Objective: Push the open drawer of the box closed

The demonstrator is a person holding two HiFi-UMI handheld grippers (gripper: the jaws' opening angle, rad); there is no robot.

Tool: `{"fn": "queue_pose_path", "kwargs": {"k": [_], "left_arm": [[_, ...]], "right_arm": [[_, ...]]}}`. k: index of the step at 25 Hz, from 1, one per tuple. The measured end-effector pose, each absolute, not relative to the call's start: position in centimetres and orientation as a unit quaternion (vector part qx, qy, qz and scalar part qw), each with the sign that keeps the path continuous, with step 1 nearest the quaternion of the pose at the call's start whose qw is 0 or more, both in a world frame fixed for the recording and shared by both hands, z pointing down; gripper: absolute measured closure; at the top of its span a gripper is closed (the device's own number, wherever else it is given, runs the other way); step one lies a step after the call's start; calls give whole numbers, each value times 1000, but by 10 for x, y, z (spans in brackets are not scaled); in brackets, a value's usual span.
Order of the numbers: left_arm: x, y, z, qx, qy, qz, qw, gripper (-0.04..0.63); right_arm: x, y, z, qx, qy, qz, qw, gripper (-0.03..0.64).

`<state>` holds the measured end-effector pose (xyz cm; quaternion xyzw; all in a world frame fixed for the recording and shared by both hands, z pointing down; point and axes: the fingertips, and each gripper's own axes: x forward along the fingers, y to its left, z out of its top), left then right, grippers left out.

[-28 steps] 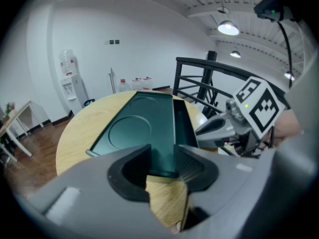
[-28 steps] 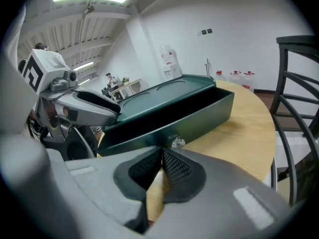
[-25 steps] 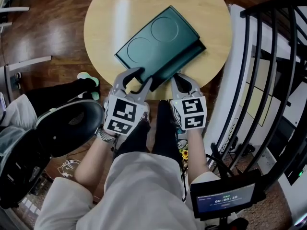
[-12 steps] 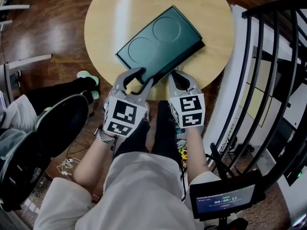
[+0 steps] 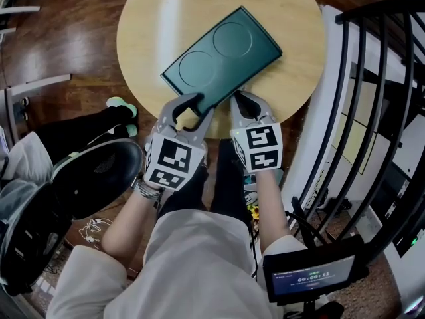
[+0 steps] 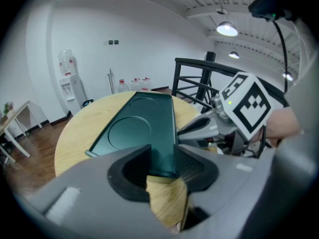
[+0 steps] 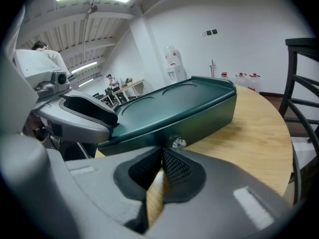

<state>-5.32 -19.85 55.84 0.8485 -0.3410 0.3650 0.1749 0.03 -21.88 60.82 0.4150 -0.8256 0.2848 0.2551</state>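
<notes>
A dark green flat box (image 5: 222,52) lies slantwise on the round wooden table (image 5: 146,18). Its drawer front (image 7: 199,121) sits flush with the box's side and carries a small metal knob (image 7: 178,143). My right gripper (image 5: 240,98) is shut, its tips (image 7: 162,151) right at that front beside the knob. My left gripper (image 5: 189,108) is open at the box's near corner (image 6: 172,168), which reaches in between its jaws (image 6: 162,166). From each gripper view I can see the other gripper beside the box.
A black metal railing (image 5: 372,111) runs close along the right of the table. A black chair (image 5: 93,171) stands at the left by my leg, and a small screen (image 5: 312,271) sits low on the right. The table's front edge is just under both grippers.
The drawer, standing out at the box's right end a second ago, has slid in flush. My right gripper moved forward and left with it. The left gripper stayed put.
</notes>
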Motion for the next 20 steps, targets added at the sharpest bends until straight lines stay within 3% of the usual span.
{"fn": "queue_pose_path", "kwargs": {"k": [20], "left_arm": [[-53, -195, 560, 859, -317, 363, 174, 433]], "right_arm": [[-2, -221, 612, 435, -809, 308, 249, 612]]}}
